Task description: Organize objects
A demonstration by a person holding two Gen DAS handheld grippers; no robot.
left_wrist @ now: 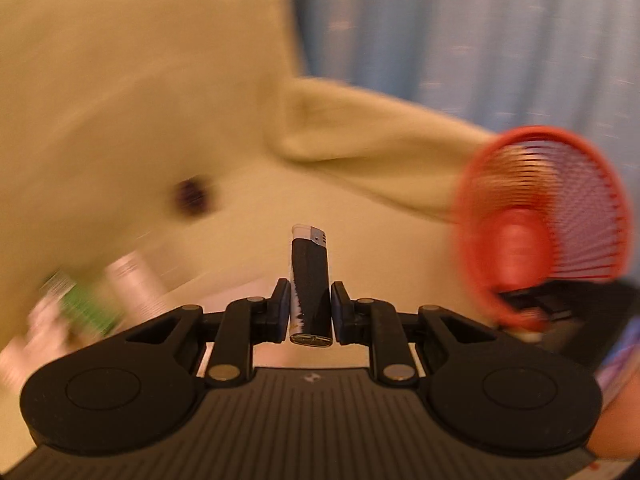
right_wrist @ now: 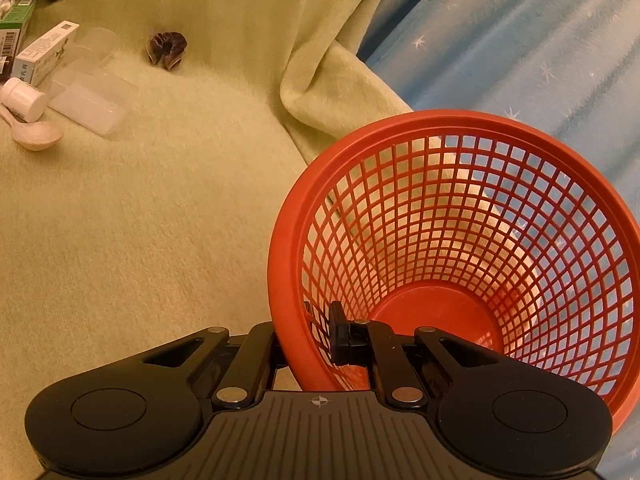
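1. While it stands upright with its silver and white cap pointing away from the camera, the black lighter [left_wrist: 311, 280] is pinched near its base between the two pads of the left gripper [left_wrist: 311, 306], clear of the pale green blanket [left_wrist: 140, 100] behind it.
2. The right gripper [right_wrist: 308, 340] is clamped on the near rim of the red mesh basket [right_wrist: 460, 240], one finger outside the wall and one inside, so the basket tilts with its mouth toward the camera.
3. The basket holds nothing that can be seen; in the left view it sits to the right of the lighter, blurred.
4. Beyond, on the blanket, lies a dark purple scrunchie [right_wrist: 167, 50], well apart from the basket.
5. At the far left lie a clear plastic case [right_wrist: 90, 102], a white spoon [right_wrist: 36, 134], a small white bottle [right_wrist: 23, 98], a white carton [right_wrist: 46, 52] and a green box [right_wrist: 18, 16], close together.
6. Blue fabric with white stars [right_wrist: 520, 40] lies past the blanket's folded edge.
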